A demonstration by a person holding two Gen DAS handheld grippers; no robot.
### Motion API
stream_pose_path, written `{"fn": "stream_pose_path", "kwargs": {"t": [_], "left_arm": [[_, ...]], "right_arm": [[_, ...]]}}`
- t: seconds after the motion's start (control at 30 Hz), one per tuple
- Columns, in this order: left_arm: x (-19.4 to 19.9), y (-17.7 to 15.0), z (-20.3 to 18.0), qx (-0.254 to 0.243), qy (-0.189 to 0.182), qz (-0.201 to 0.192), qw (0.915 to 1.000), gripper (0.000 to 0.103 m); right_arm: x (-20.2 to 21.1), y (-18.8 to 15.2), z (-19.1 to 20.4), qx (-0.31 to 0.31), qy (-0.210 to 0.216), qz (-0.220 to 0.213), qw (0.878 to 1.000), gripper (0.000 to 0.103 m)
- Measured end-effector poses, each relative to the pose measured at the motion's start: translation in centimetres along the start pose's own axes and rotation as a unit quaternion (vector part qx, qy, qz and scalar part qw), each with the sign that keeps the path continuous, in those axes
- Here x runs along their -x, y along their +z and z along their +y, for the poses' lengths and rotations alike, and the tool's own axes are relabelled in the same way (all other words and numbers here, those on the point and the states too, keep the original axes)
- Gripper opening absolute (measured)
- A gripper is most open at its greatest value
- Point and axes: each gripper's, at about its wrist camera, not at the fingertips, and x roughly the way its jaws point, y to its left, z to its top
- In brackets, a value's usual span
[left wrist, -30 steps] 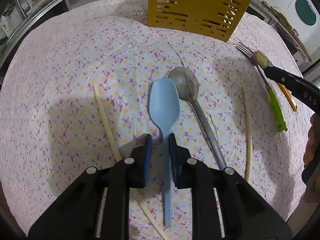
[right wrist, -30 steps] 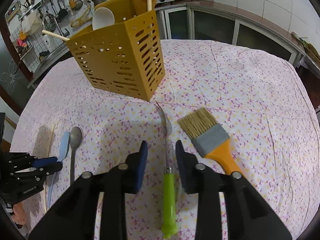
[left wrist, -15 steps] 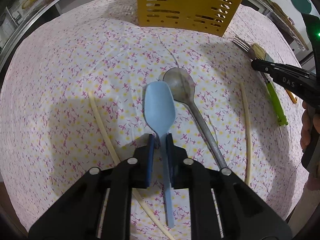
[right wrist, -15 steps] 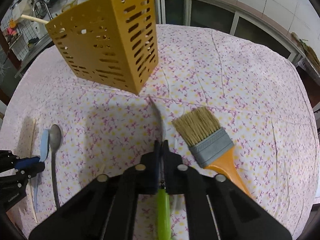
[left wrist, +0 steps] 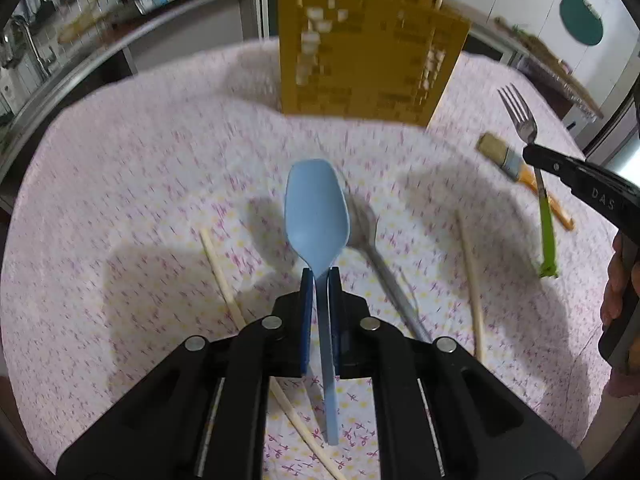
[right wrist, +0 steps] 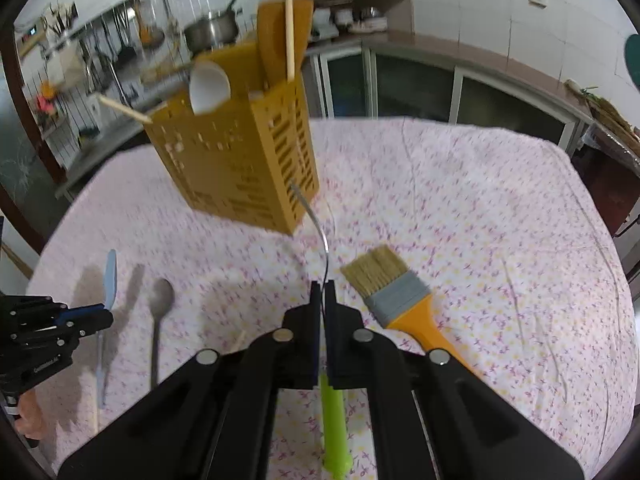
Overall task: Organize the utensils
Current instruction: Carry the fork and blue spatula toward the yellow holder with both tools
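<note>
Colours only:
- tablecloth (right wrist: pixel 460 208): pale pink/white, small purple and yellow floral print
- utensil caddy (right wrist: pixel 240 168): mustard yellow, slotted walls, 11 o'clock in right wrist view
- white spoon (right wrist: pixel 209 88) sticking out of the caddy
- blue spoon (left wrist: pixel 317 208): light blue, centre of left wrist view
- metal spoon (right wrist: pixel 159 312): dull grey
- fork (right wrist: pixel 335 420): lime-green handle, silver neck
- brush (right wrist: pixel 394 296): tan bristles, grey band, orange handle, 3 o'clock of the fork
- chopsticks (left wrist: pixel 470 276): pale wood
- left gripper (left wrist: pixel 319 284): black body, blue pads
- right gripper (right wrist: pixel 323 292): black
</note>
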Motion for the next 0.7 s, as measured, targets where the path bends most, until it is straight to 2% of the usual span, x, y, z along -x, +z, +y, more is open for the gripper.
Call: {"fn": "stream_pose_path", "kwargs": {"t": [0.1,0.2,0.3,0.4,0.7], "left_arm": [[1.6,0.2,0.2,0.005,-0.006,-0.038,0.9992,0.006],[4.1,0.8,0.4,0.009,-0.019,-0.096,0.9952,0.006],[5.7,1.6,0.2,0.005,-0.019,-0.129,0.9915,0.006],[6.3,3.2,-0.2,0.003,-0.024,-0.144,0.9893,0.006],[7.3,7.5,-0.6,-0.014,-0.005,-0.168,0.9856,0.005]], "right_arm": [[1.5,0.0,-0.1,-0.012,-0.001,-0.029,0.999,0.002],[2.7,0.2,-0.2,-0.021,0.004,-0.054,0.998,0.002],[3.5,0.9,-0.4,-0.03,0.005,-0.082,0.996,0.002],[4.4,1.7,0.0,-0.035,0.01,-0.102,0.994,0.002],[6.0,5.5,1.6,-0.031,0.016,-0.143,0.989,0.002]]}}
